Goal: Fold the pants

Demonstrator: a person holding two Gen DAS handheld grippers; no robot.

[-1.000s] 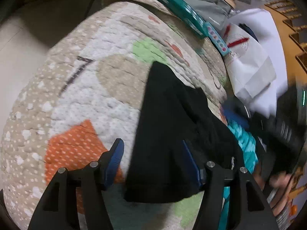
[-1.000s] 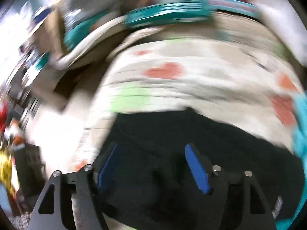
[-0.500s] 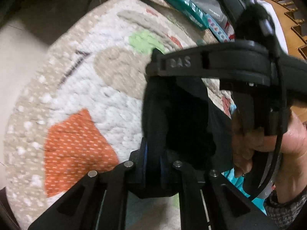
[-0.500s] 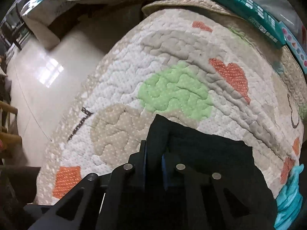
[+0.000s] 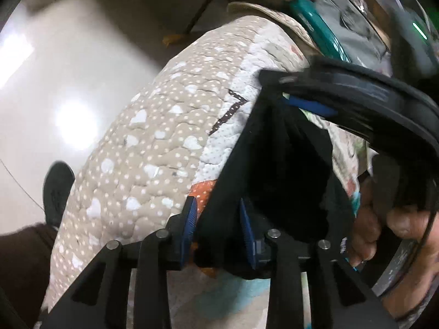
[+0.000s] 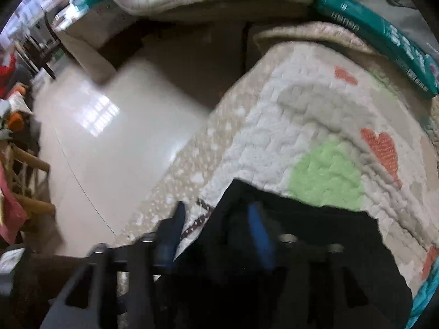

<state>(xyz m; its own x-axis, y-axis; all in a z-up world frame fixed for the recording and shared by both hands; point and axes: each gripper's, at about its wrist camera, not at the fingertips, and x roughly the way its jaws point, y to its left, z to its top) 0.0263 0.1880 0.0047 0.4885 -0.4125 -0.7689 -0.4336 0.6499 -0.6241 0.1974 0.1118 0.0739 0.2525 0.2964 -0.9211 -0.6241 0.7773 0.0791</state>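
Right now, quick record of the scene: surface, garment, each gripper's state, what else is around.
surface: quilted mat, beige and white with green and orange patches
garment: black pants, lying on the mat
left gripper: jaws parted, black fabric between the blue pads, no clamp visible
right gripper: jaws parted over the pants' edge, view blurred
floor: pale, glossy tile beside the mat
clutter: teal package at the mat's far edge
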